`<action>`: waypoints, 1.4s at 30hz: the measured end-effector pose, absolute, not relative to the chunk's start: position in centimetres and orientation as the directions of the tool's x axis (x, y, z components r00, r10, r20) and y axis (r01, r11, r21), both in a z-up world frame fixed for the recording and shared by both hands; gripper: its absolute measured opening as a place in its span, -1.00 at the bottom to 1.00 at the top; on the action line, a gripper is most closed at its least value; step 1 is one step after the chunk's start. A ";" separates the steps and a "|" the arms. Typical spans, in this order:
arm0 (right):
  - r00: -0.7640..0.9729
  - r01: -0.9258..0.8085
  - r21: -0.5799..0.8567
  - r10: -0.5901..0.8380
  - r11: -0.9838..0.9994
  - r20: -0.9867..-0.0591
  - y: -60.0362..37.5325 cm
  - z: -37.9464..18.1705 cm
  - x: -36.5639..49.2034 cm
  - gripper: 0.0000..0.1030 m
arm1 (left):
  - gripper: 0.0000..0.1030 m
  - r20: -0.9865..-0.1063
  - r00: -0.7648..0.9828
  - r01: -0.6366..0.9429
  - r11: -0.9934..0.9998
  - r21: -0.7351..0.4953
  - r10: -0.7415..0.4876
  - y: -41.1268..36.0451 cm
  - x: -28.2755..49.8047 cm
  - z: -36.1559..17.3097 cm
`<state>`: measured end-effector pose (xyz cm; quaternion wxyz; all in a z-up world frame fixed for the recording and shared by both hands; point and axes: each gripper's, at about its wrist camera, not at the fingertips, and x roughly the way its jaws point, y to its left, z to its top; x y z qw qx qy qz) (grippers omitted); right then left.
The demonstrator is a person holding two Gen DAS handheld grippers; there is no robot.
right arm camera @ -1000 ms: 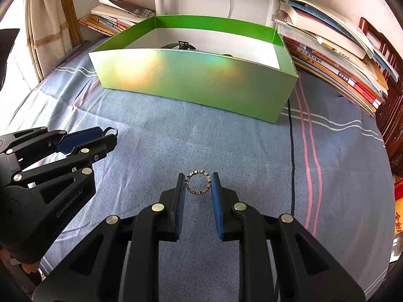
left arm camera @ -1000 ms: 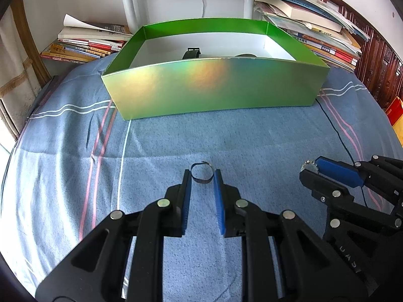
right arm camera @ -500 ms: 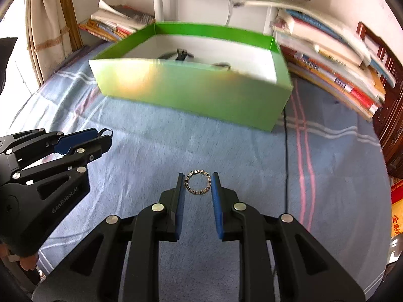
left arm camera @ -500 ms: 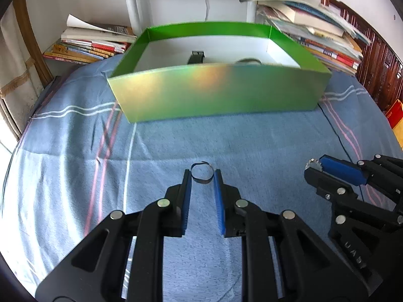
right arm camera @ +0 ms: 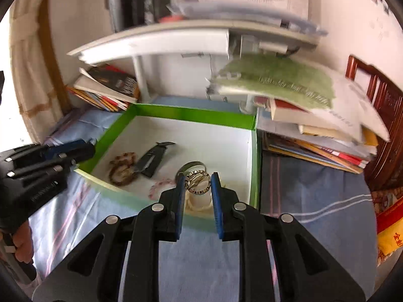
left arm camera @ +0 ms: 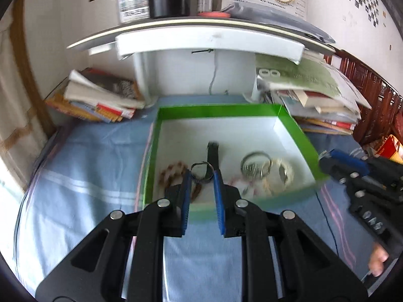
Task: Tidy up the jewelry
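Observation:
My left gripper (left arm camera: 202, 176) is shut on a plain silver ring (left arm camera: 201, 173) and holds it above the near part of the green box (left arm camera: 216, 110). My right gripper (right arm camera: 197, 181) is shut on a studded ring (right arm camera: 197, 182) and holds it above the box's near right part (right arm camera: 254, 151). In the white box floor lie a brown bead bracelet (right arm camera: 122, 167), a black watch strap (right arm camera: 151, 159), a silver bangle (left arm camera: 255, 167), a pale bracelet (left arm camera: 284, 173) and a pink bracelet (right arm camera: 160, 187). Each gripper shows at the edge of the other's view.
The box stands on a blue striped cloth (left arm camera: 88, 171). Stacks of books lie behind it at the left (left arm camera: 100, 98) and at the right (right arm camera: 314, 130). A white desk (left arm camera: 209, 40) overhangs the back. A black cable (left arm camera: 328, 229) runs on the cloth right of the box.
Both grippers have risen and moved forward with their rings, from low over the cloth in front of the box to above its near edge, so the box's inside now shows.

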<state>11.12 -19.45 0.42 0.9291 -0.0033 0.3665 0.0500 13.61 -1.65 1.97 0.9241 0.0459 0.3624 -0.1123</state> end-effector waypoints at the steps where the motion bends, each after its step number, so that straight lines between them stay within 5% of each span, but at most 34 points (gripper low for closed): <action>1: 0.709 -0.084 0.031 0.082 0.996 -0.700 -19.4 -0.4 12.3 -0.60 | -0.65 -0.688 0.706 0.236 0.972 0.003 -0.169 -1.9 14.9 1.7; 13: 0.673 -0.037 0.019 0.039 0.999 -0.738 -19.4 -4.1 14.7 -0.54 | -0.64 -0.732 0.655 0.239 0.970 -0.036 -0.189 -3.4 19.2 -2.5; 15: 0.680 -0.040 0.037 0.054 0.999 -0.732 -19.6 -3.9 14.4 -0.24 | -0.39 -0.730 0.657 0.234 0.971 -0.041 -0.189 -3.2 19.1 -2.5; 22: 0.732 -0.040 0.033 0.052 0.999 -0.679 -19.9 -1.5 11.9 0.14 | 0.15 -0.688 0.708 0.219 0.976 0.003 -0.157 -3.1 17.4 -0.7; 30: 0.820 -0.001 0.059 0.035 0.998 -0.571 -20.5 1.9 6.0 0.94 | 0.74 -0.600 0.791 0.159 0.987 0.014 -0.118 -1.4 11.1 2.4; 42: 0.803 0.013 0.036 0.011 0.999 -0.595 -20.4 1.1 2.8 0.94 | 0.92 -0.508 0.859 0.111 0.992 0.062 -0.064 -1.3 3.7 3.4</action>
